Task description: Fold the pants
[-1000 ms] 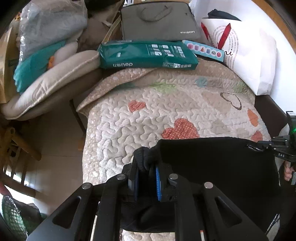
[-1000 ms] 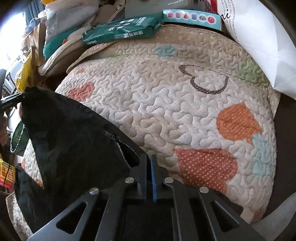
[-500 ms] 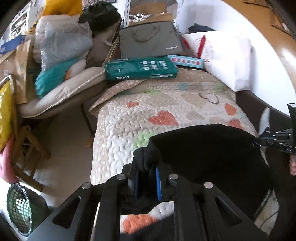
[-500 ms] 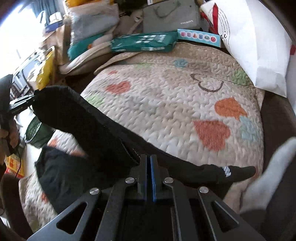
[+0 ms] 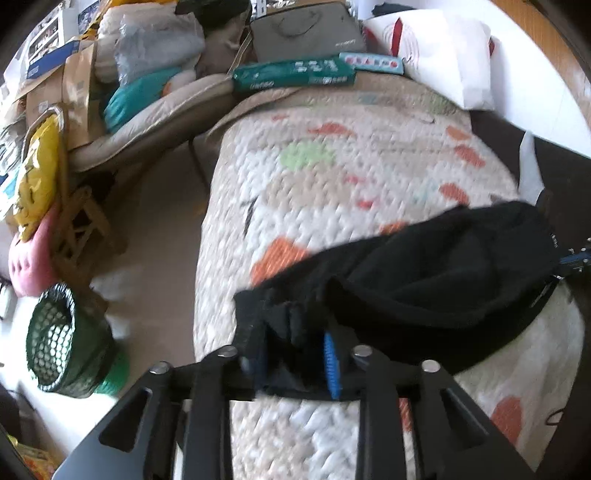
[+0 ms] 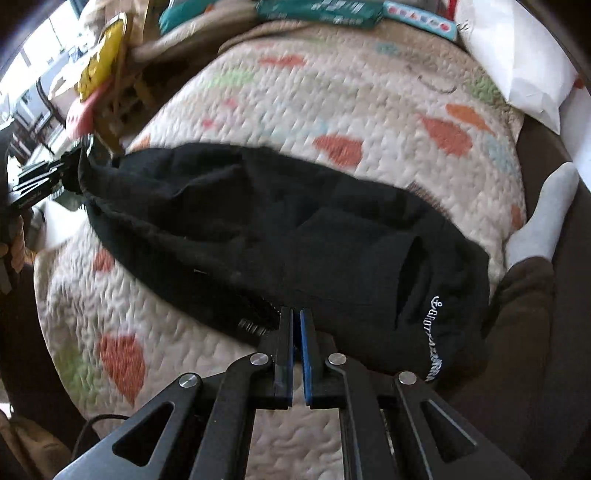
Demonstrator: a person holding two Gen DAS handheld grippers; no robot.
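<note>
The black pants point(image 5: 436, 280) hang stretched between my two grippers above the heart-patterned quilt point(image 5: 332, 177). My left gripper point(image 5: 295, 354) has its blue pads apart with a bunched corner of the pants between them. My right gripper point(image 6: 296, 325) is shut on the other edge of the pants point(image 6: 280, 229), near a zipper; white lettering shows on the cloth at right. The left gripper also shows at the left edge of the right wrist view point(image 6: 70, 166), and the right gripper at the right edge of the left wrist view point(image 5: 574, 258).
A green packet point(image 5: 295, 74), a grey bag point(image 5: 306, 33) and a white pillow point(image 5: 443, 55) lie at the quilt's far end. A cushioned chair point(image 5: 155, 114), a wooden stool point(image 5: 81, 229) and a green mesh basket point(image 5: 62, 343) stand left. A grey-socked foot point(image 6: 543, 218) rests at right.
Both grippers have pulled back and risen, carrying the pants toward the near end of the quilt. The cloth now sags lower and more bunched, and the left jaws look wider.
</note>
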